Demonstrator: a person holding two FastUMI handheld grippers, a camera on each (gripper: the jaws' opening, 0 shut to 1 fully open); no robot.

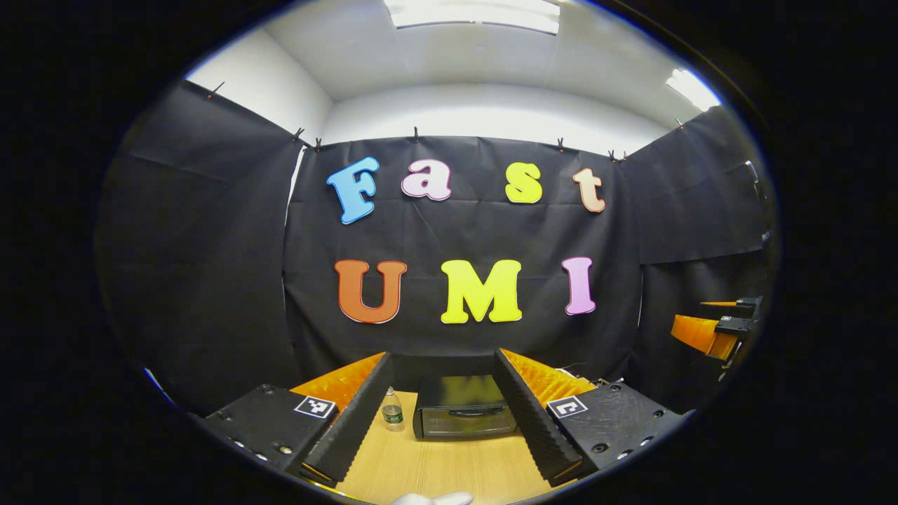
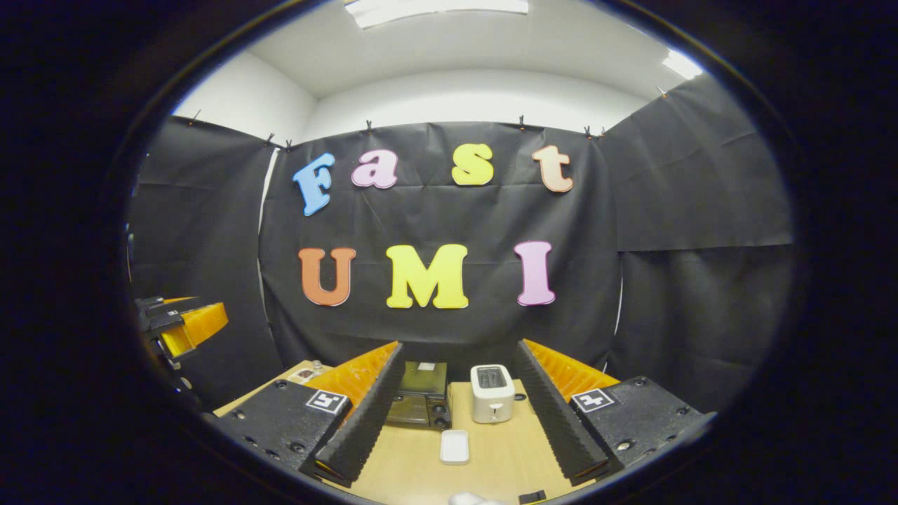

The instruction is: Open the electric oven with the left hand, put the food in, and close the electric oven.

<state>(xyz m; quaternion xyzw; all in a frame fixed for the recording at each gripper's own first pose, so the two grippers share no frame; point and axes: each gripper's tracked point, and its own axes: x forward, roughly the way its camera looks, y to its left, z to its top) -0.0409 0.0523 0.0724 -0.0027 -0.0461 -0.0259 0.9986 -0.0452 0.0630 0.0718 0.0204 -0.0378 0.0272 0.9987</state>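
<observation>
Oven (image 1: 464, 407) shut on table (image 1: 435, 466); both tongs spread.

Both views face the oven (image 1: 464, 407) from afar.

right tool (image 2: 456, 421): fingers spread, nothing between | black electric oven (image 2: 419, 401): door closed, far counter edge | white two-slot toaster (image 2: 492, 393): just beside oven | small white rectangular dish (image 2: 454, 446): mid wooden counter (image 2: 505, 456)

Black cloth walls (image 1: 210, 245) — wooden table (image 1: 435, 463)
</observation>
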